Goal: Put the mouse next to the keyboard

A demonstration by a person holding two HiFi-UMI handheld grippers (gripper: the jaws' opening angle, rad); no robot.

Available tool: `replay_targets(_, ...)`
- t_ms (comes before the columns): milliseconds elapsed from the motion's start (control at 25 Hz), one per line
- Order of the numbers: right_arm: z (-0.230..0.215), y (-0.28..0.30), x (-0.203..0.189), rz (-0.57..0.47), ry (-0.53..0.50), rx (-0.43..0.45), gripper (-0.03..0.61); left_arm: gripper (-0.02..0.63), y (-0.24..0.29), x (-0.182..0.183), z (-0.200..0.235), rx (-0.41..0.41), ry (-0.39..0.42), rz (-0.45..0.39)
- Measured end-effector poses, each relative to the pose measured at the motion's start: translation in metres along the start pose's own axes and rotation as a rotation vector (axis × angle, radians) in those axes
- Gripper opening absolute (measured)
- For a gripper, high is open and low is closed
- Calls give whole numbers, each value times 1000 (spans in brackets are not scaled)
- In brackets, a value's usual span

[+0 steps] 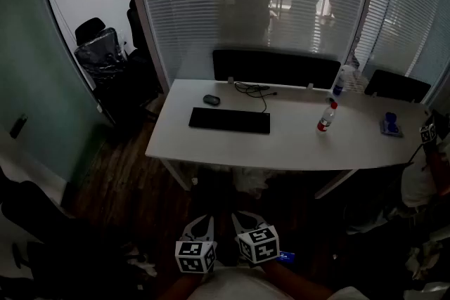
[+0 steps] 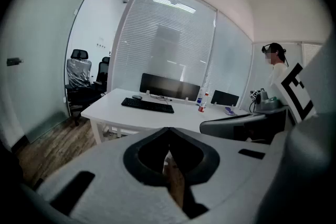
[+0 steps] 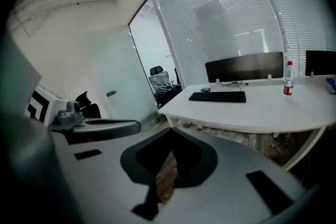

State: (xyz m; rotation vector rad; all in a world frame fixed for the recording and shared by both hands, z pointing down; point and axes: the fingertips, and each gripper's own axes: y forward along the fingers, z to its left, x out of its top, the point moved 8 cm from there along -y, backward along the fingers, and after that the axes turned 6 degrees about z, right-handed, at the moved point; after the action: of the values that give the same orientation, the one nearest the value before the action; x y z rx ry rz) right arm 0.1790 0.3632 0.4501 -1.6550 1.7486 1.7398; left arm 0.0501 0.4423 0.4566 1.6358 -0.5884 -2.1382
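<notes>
Close to my body, the left gripper point(image 1: 202, 224) and the right gripper point(image 1: 245, 220) both have their jaws pressed together with nothing in them, well short of the desk point(image 1: 295, 147). I judge this to be the approach, with nothing grasped yet. Farther off, the mouse point(image 1: 211, 100) lies just behind the left end of the keyboard point(image 1: 229, 120), so next I must close in, open one claw and straddle it.

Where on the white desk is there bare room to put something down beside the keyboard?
Bare: the stretch between the keyboard and the red-labelled bottle, and the front strip of the desk along its near edge. Crowded: behind the keyboard, where the mouse and a cable lie.
</notes>
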Motion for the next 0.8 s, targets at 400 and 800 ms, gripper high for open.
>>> replay_targets(400, -34, 8, 12, -1, -8, 15, 5, 5, 35, 13, -12, -6, -3, 0)
replay_targets(800, -81, 90, 72, -2, 1, -32, 5, 5, 135, 77, 42, -71, 26, 10)
